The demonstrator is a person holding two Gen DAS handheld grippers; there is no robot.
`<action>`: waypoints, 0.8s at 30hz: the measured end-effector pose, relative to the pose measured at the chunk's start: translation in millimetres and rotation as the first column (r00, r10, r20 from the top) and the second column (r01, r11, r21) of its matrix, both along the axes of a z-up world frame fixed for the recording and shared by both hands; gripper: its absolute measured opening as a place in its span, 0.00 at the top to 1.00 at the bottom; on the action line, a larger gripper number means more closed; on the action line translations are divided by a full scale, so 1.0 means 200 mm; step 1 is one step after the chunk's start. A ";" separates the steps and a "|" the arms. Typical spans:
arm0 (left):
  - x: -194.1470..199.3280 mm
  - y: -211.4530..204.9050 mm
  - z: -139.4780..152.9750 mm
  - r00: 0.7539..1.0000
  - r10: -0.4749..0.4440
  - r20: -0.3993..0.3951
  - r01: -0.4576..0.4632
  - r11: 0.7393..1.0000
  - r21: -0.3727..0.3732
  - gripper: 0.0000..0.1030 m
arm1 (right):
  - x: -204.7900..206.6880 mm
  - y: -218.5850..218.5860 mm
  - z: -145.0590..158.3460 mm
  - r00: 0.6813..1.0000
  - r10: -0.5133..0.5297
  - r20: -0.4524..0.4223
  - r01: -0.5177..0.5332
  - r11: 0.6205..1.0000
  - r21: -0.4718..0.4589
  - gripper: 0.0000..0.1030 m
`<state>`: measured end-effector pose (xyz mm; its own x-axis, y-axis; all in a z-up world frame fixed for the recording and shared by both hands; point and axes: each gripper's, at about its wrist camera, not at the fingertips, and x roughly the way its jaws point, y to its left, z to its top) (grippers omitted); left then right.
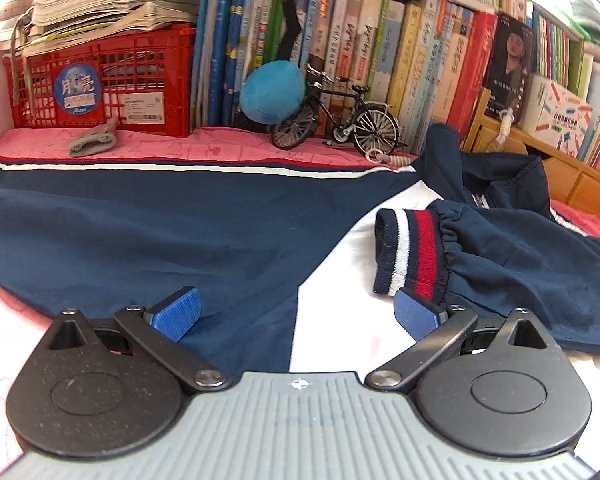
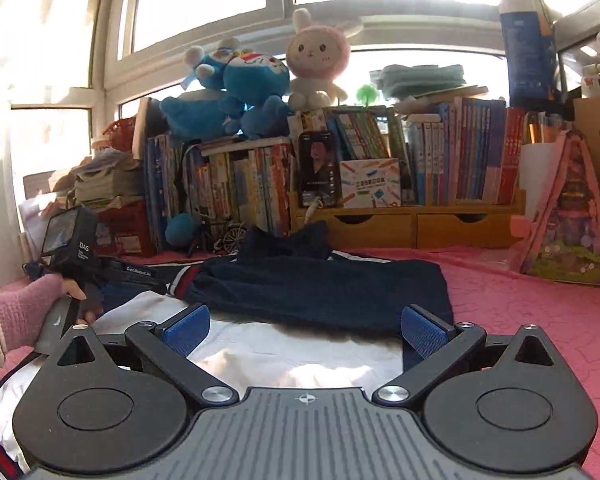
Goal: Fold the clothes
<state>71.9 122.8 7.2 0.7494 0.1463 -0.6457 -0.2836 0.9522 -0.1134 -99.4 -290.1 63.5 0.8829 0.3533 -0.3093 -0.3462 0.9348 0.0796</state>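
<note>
A navy and white jacket (image 1: 148, 232) lies spread on the pink bedspread (image 1: 204, 146). One sleeve is folded across the white panel, its striped red, white and navy cuff (image 1: 410, 254) lying just ahead of my left gripper (image 1: 296, 314). That gripper is open, its blue pads apart and nothing between them. In the right wrist view the folded navy sleeve (image 2: 324, 292) crosses the white front panel (image 2: 292, 356). My right gripper (image 2: 304, 332) hovers open over the white panel. The left tool (image 2: 80, 252) shows at the left, held by a hand in a pink glove (image 2: 28, 308).
Books (image 1: 380, 60) line the back with a red crate (image 1: 100, 80), a blue plush ball (image 1: 272, 92) and a model bicycle (image 1: 336, 120). Wooden drawers (image 2: 412, 228) sit under the books, plush toys (image 2: 260, 80) on top. A pink toy tent (image 2: 572, 212) stands at the right.
</note>
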 end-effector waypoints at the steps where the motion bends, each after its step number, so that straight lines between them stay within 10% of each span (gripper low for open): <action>1: -0.03 0.06 0.02 1.000 0.026 0.006 -0.026 1.000 -0.010 0.00 | 0.04 0.07 0.00 0.999 0.035 -0.013 -0.035 0.999 -0.023 0.00; 13: -0.28 0.74 0.07 0.949 0.313 0.022 -0.308 0.943 -0.126 0.00 | 0.23 0.79 -0.11 0.943 0.295 -0.153 -0.319 0.932 -0.171 0.00; 24: -0.13 1.28 0.03 0.771 0.636 0.021 -0.628 0.766 -0.137 0.00 | 0.22 1.07 -0.29 0.939 0.296 -0.176 -0.342 0.866 -0.364 0.00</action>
